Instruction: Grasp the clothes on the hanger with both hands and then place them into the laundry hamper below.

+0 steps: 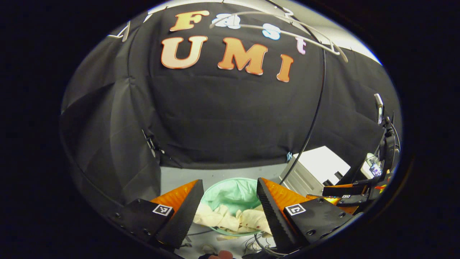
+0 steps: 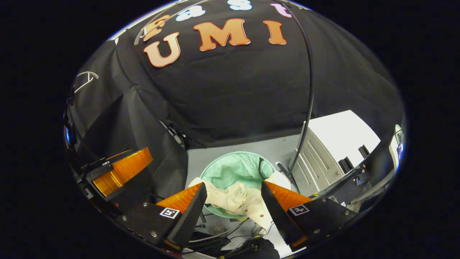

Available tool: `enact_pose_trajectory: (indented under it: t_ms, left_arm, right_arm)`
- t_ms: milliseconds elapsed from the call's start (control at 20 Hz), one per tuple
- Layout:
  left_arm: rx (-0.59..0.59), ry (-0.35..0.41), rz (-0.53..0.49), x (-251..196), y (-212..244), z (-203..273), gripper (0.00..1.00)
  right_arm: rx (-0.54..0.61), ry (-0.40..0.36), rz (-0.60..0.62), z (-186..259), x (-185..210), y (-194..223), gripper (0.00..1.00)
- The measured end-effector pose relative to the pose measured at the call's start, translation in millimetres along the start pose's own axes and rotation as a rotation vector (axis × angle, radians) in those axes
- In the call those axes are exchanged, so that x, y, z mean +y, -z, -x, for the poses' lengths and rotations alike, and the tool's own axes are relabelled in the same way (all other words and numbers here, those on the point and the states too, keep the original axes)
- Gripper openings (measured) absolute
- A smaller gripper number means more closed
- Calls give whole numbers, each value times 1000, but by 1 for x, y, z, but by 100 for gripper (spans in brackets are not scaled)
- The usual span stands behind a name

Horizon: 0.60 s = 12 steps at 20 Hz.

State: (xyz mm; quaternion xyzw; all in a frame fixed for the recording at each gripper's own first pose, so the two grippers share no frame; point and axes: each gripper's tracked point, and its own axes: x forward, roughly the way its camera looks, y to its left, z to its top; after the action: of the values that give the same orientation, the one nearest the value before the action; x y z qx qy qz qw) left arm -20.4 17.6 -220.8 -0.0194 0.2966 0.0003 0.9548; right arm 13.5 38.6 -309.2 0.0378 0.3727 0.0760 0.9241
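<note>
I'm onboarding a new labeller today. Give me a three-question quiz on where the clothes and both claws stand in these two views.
1. True or false: the cream garment drapes over the rim of the green laundry hamper.
2. The left claw is: A) shut on the garment, B) open, holding nothing, C) shut on the hanger.
3. Fill in: in the right gripper view, the right claw is ____ above the hamper, and the wire hanger above hangs bare.

Key: 1 true; 2 B; 3 open.
</note>
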Motion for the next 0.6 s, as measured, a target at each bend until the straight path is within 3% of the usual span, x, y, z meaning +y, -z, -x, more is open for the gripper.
enact_pose_trajectory:
  t_ms: [300,500,600]
  left_arm:
    - [-208,-20,2,5,-79,38,100]
    - [-309,-30,10,8,-116,59,94]
    - [-356,-48,4,16,-135,68,100]
  right_arm:
    - [-157,27,28,43,-4,-69,94]
    - [-311,56,96,78,-4,-126,95]
    - [-389,44,100,101,6,-151,94]
